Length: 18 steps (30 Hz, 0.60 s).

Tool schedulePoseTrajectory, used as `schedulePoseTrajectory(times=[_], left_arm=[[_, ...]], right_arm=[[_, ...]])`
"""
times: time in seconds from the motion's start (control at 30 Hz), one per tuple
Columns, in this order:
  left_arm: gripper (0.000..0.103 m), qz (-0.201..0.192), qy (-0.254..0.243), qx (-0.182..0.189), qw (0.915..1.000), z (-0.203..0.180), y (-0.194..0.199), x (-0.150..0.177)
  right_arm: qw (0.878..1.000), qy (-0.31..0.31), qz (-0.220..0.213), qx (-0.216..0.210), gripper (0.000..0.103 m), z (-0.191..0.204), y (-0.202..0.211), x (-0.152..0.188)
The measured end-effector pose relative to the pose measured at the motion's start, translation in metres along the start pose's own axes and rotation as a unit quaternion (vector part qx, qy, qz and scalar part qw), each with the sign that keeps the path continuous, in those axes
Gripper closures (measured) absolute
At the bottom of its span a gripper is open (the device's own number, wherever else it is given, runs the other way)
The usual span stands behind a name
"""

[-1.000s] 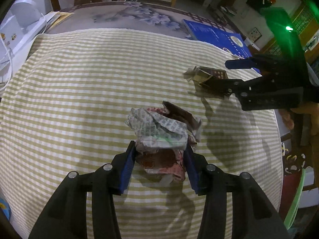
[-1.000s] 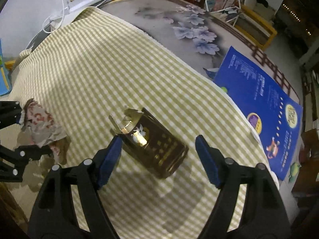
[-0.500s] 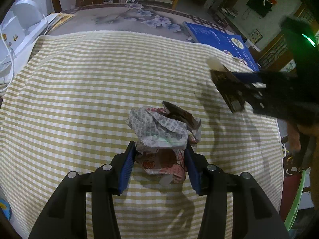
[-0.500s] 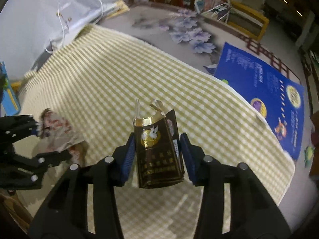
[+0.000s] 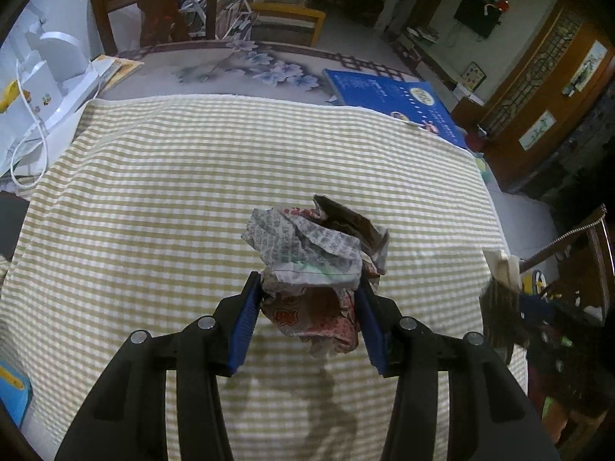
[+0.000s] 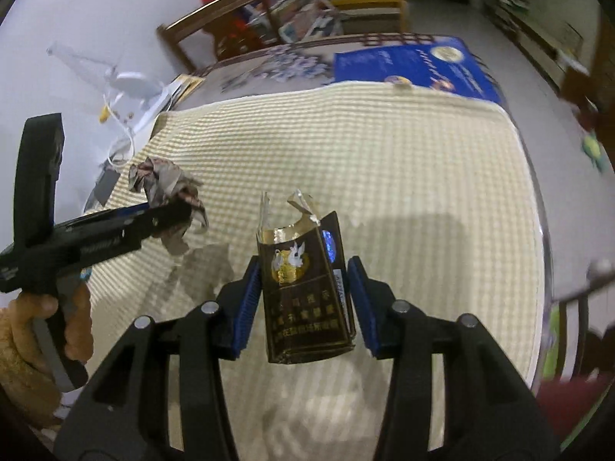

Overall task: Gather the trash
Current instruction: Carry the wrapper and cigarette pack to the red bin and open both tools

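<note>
The left tool [image 5: 309,296] grips a crumpled wad of paper wrappers [image 5: 313,253] between its blue pads [image 5: 242,330], above the checked cloth [image 5: 173,176] that covers the desk [image 5: 215,69]. The wad sits at the centre of the left wrist view and casts a shadow on the cloth toward 6 o'clock; whether its lowest fold touches the cloth cannot be told. The pads cover the sides of the wad, and its far side is out of sight.

The right tool [image 6: 303,292] is closed on a dark brown cigarette pack [image 6: 303,296], held upright with its torn foil top open toward 12 o'clock. The print on its face is too small to read. The pack hangs clear of the cloth, its shadow lying broad at about 2 o'clock.

In the right wrist view the left tool shows again at 9 o'clock with the wad [image 6: 165,180] in its tip, and the left hand [image 6: 42,330] around its handle is cut off by the frame edge. In the left wrist view the right tool is only a dark blur at 4 o'clock, and the pack [image 5: 499,307] there is a smeared brown shape.

A blue booklet [image 5: 392,100] lies on the bare desk just past the cloth's far edge at 1 o'clock, its corner touching the cloth. White objects with a cord [image 5: 34,115] sit at 10 o'clock, partly cropped, and a wooden chair [image 5: 153,11] stands behind the desk.
</note>
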<state>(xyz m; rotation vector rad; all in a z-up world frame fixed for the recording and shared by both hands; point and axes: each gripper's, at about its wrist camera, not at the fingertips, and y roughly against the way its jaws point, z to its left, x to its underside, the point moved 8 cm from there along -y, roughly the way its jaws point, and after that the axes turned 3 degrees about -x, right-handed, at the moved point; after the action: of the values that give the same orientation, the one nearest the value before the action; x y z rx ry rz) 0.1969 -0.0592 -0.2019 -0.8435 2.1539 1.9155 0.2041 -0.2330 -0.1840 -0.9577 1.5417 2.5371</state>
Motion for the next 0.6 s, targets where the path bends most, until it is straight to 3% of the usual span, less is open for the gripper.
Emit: schedulePoseTrajectory(times=[0.2,0.6], left_arm=[[0.057,-0.009,-0.025,0.024,0.9994,-0.027,0.019,0.008],[0.056,-0.028,-0.101,0.082,0.9911,-0.098,0.064,0.034]], right_arm=[[0.996,-0.069,-0.057,0.007,0.058,-0.004,0.049,0.018],[0.985,-0.107,-0.128,0.048,0.058,-0.013,0.115,0.046]])
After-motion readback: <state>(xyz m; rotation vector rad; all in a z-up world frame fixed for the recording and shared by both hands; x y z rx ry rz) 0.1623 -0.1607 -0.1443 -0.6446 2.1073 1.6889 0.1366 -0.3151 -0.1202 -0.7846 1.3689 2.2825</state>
